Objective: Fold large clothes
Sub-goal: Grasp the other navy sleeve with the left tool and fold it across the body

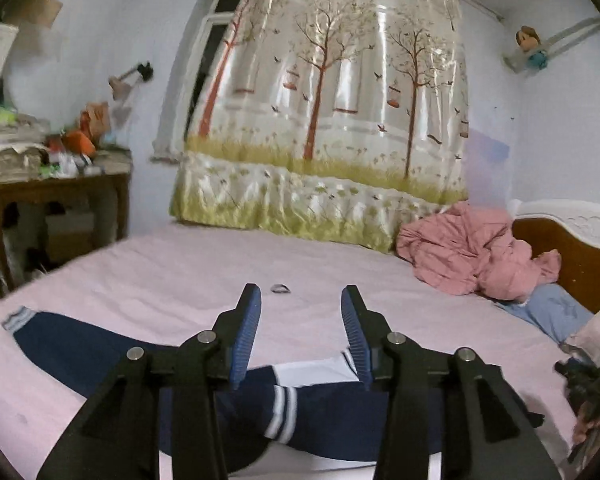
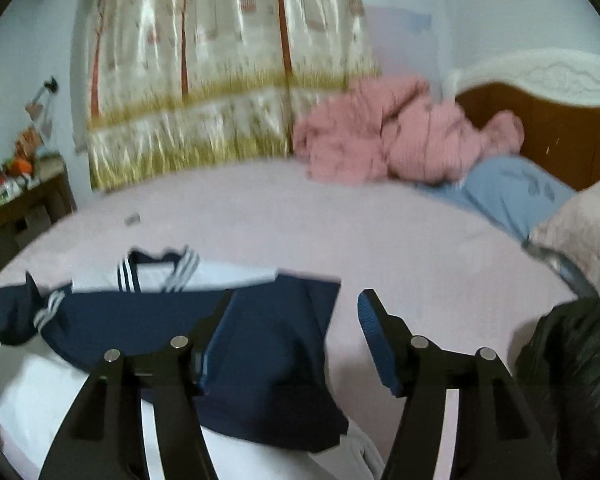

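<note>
Left gripper: left wrist view; jaws parted, nothing between the blue pads, raised above the bed and aimed slightly downward.
Garment: navy and white jacket, lying flat across the pink bed sheet beneath the claw; one sleeve stretches left to a striped cuff.
Handling, as judged: soft, light, limp fabric; likely to sag and slide on itself when lifted, so best pinched at a hem, cuff or shoulder seam.
Other gripper, same view: partly visible at the lower right edge, too dark to read.
Right gripper: right wrist view; jaws spread wide and empty, held over the garment's right portion, tilted down.
Garment: folded navy panel with white collar toward the left; its right edge lies below and between the fingers.
Grasp point, as judged: that right edge or the lower corner.
</note>
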